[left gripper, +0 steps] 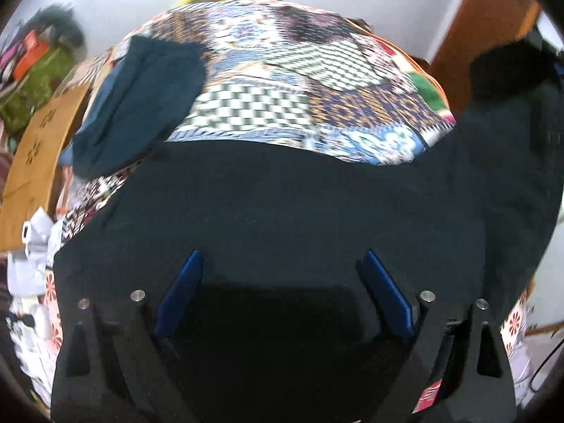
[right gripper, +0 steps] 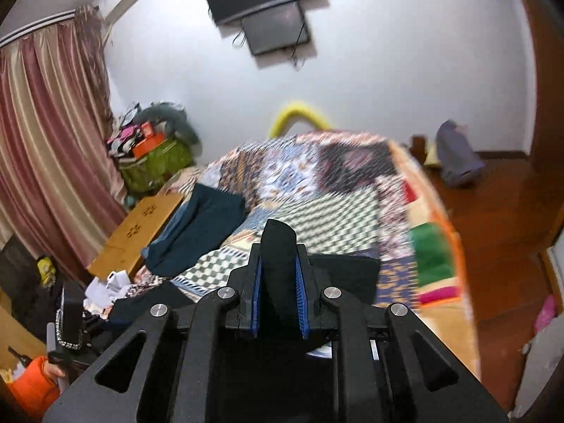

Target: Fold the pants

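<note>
Motion blur smears the patchwork quilt (left gripper: 289, 81) pattern in both views.

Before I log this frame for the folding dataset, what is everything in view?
Black pants: one, black, spread on the bed's near end, a fold pinched by the right gripper.
Folded garment: one, dark teal, on the bed's left side.
Patchwork quilt: one, multicoloured, covering the bed.
Wooden board: one, tan, left of the bed.
Curtain: one, pink and cream, far left.
Screens: two, black, on the white wall.
Green bag: one, in the corner, clutter piled on top.
Left gripper: open, blue pads, over the pants.
Right gripper: shut on black fabric.
</note>
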{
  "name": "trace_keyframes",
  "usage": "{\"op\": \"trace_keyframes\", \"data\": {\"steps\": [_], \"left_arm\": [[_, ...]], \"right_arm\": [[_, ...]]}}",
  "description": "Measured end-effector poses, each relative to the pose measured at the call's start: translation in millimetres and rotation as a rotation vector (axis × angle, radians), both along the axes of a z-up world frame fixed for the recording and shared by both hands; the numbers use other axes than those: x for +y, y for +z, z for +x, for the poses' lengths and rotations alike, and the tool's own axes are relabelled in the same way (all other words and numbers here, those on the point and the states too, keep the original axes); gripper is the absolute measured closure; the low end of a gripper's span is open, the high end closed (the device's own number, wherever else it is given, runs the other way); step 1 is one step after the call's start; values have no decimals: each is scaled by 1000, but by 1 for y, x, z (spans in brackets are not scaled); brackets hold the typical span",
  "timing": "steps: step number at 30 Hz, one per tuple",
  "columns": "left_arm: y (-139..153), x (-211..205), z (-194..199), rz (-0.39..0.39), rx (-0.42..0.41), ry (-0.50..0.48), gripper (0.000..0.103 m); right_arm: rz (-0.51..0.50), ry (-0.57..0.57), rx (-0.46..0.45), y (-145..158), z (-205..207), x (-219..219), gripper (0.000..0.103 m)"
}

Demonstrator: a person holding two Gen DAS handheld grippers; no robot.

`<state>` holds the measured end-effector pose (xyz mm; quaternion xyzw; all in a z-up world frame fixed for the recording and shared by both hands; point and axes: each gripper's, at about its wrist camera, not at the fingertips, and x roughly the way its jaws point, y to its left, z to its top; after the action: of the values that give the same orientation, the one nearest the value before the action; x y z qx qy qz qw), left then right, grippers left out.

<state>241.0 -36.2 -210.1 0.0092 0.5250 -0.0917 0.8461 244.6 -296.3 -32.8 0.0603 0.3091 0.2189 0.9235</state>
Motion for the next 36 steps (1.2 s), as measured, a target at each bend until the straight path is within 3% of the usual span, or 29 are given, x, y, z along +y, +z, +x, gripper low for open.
{"op": "trace_keyframes", "data": {"steps": [6,10,12,17,22,25,29,36], "left_arm": [[-4,-47,-13,40,12,-79,10],[-11,-61,-17,62,26,-99,10],[-13,-66,-20,100,9,-112,9],[-14,-74,-25,110,0,-120,6],[-15,-77,-29,115,-20,-122,5],[-14,-74,-29,97,-24,-119,5],[-1,-60,-31,52,-52,-86,5],[43,9,-35,5,-166,61,5]], "right_arm": [[-49,-37,22,-11,-26,-39,88],[-121,-53,98,-50,-40,-52,88],[-130,-71,150,-70,-47,-63,88],[-145,-145,242,-117,-67,-84,90],[-134,-223,296,-138,-89,-107,90],[-196,-279,305,-137,-98,-115,90],[-192,-302,271,-119,-103,-117,88],[-196,-166,135,-83,-96,-60,66]]}}
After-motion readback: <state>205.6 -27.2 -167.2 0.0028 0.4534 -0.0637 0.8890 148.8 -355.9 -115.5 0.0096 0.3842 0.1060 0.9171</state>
